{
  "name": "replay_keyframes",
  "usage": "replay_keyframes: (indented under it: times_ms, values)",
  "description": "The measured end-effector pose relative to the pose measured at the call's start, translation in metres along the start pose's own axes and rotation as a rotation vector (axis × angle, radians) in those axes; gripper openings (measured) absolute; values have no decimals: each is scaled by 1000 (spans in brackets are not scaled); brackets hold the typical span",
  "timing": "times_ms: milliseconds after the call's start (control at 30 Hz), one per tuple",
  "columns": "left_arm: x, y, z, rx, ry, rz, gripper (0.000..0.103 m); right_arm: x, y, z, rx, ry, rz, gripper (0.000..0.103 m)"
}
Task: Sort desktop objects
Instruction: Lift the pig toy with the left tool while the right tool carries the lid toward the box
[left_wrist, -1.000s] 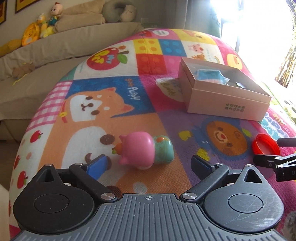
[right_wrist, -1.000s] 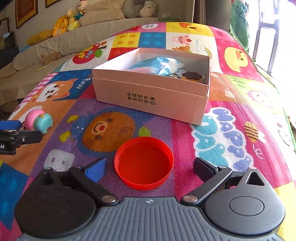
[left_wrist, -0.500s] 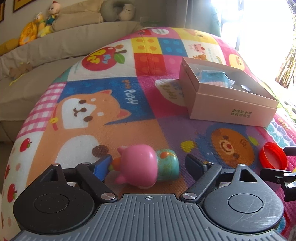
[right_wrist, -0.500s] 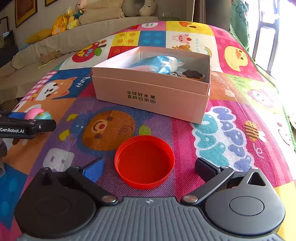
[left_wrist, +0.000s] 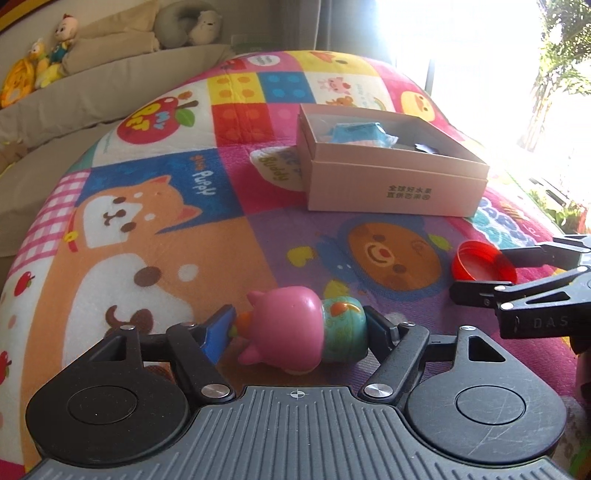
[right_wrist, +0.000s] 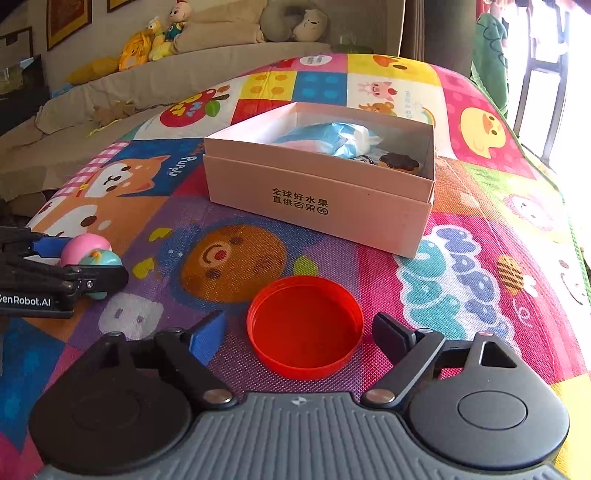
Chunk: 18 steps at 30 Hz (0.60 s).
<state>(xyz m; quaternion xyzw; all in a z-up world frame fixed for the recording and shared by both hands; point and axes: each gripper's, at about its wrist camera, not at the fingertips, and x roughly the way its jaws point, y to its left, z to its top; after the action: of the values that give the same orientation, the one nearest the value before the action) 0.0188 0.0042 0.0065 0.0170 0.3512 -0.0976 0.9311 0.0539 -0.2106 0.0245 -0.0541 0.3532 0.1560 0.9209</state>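
Observation:
A pink and teal toy figure lies on its side on the colourful mat. My left gripper has closed around it, both fingers touching its ends. It also shows in the right wrist view. A red round lid lies open side up between the fingers of my right gripper, which is open and not touching it. The lid also shows in the left wrist view. A pink cardboard box stands behind, holding a blue packet and a dark cookie-shaped item.
The colourful cartoon mat covers the table. A beige sofa with plush toys stands behind it. A bright window is at the right.
My left gripper moved forward around the toy figure and closed its fingers onto it. My right gripper edged slightly closer to the red lid and stayed open.

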Motion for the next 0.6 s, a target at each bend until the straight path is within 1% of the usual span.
replay_keyframes:
  times_ms: [33, 100, 167, 267, 333, 367, 400, 467, 500, 567, 600]
  values:
    - [-2, -4, -1, 10, 2, -10, 78, -1, 0, 1, 3, -2, 2, 74]
    - [-5, -9, -2, 27, 0, -21, 78, -3, 0, 3, 5, 6, 11, 64]
    - [-11, -13, 1, 36, -14, -33, 78, -8, -3, 7, 24, 7, 28, 64]
    - [-20, -17, 16, 42, -58, -55, 77, -29, -11, 19, 25, -50, 22, 64]
    - [-27, -19, 35, 56, -111, -73, 77, -56, -23, 36, 38, -129, 26, 64]
    - [-29, -22, 50, 68, -150, -81, 78, -68, -29, 43, 47, -164, 28, 64]
    - [-30, -25, 61, 80, -179, -88, 77, -84, -37, 54, 60, -216, 23, 64]
    - [-29, -33, 85, 112, -240, -99, 77, -104, -47, 68, 72, -285, -22, 64]
    - [-26, -40, 99, 136, -278, -105, 78, -113, -54, 76, 77, -321, -61, 64]
    - [-14, -52, 125, 167, -332, -101, 78, -122, -66, 83, 87, -354, -92, 64]
    - [-8, -56, 133, 167, -342, -99, 78, -123, -71, 85, 93, -361, -99, 64]
